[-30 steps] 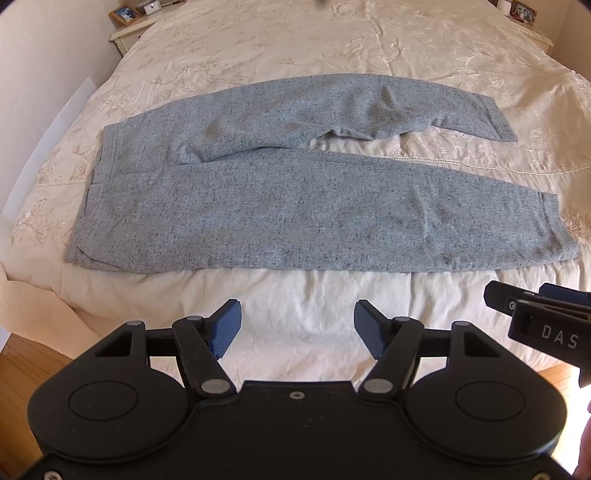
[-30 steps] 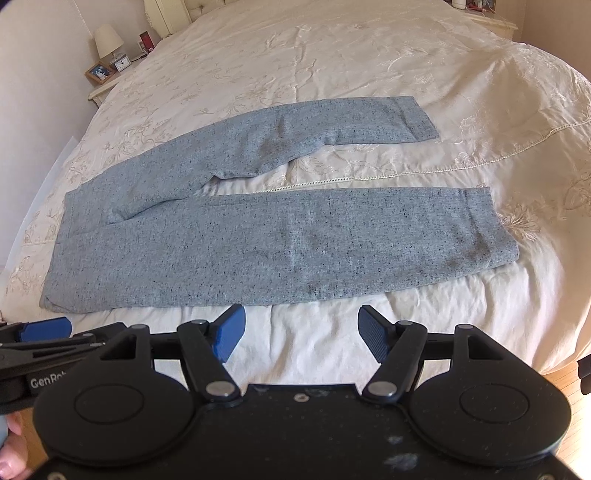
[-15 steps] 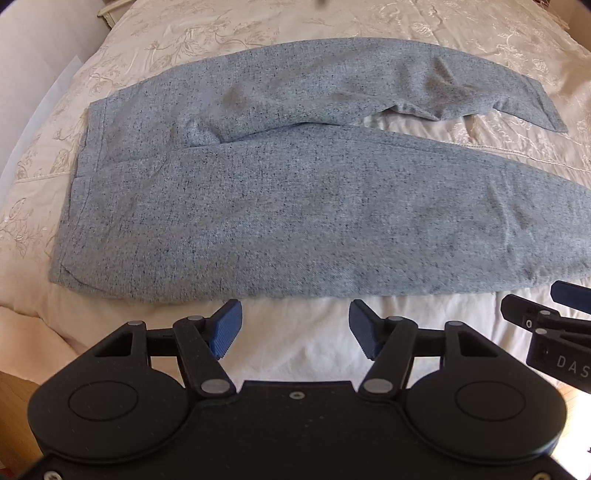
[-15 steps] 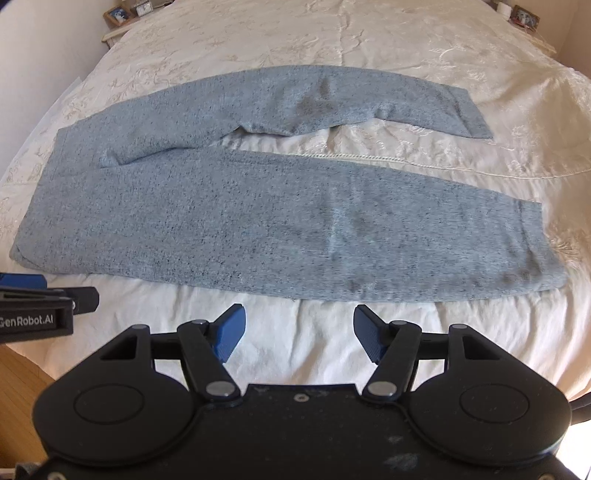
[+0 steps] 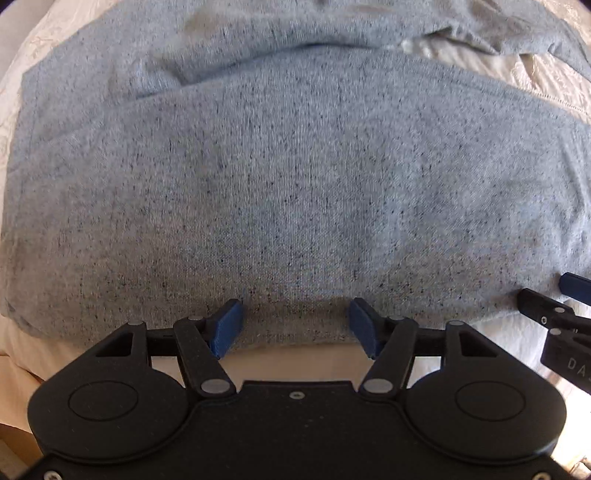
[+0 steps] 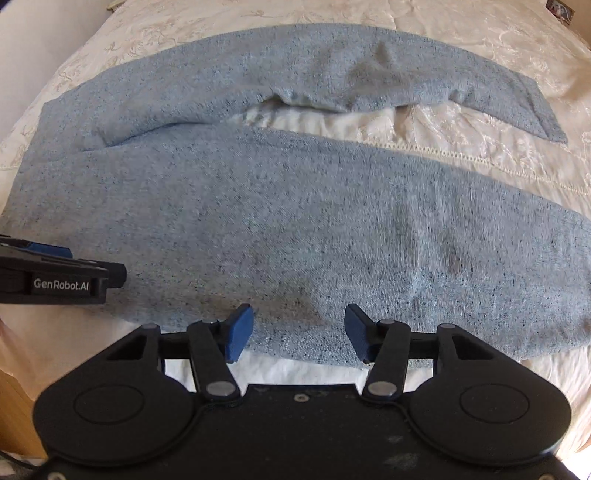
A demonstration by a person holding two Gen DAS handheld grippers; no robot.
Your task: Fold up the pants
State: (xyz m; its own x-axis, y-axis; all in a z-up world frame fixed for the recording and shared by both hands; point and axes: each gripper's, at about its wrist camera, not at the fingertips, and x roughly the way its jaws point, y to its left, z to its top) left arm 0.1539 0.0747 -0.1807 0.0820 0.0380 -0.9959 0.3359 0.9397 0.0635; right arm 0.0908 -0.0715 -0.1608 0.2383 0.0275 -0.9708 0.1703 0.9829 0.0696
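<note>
Left gripper [image 5: 295, 326] and right gripper [image 6: 298, 336], jaws apart and the right just narrowing, straddle the near edge of the grey pants [image 6: 295, 229] lying flat on the bed [image 6: 461, 22]. For a clean fold, both should pinch that hem together and lift evenly toward the far leg.

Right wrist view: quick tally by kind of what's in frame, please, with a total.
Grey pants: 1, spread flat with both legs apart
Cream bedspread: 1
Grippers: 2, the right gripper open over the near leg's edge, the left gripper at the left of frame
Total: 4
</note>
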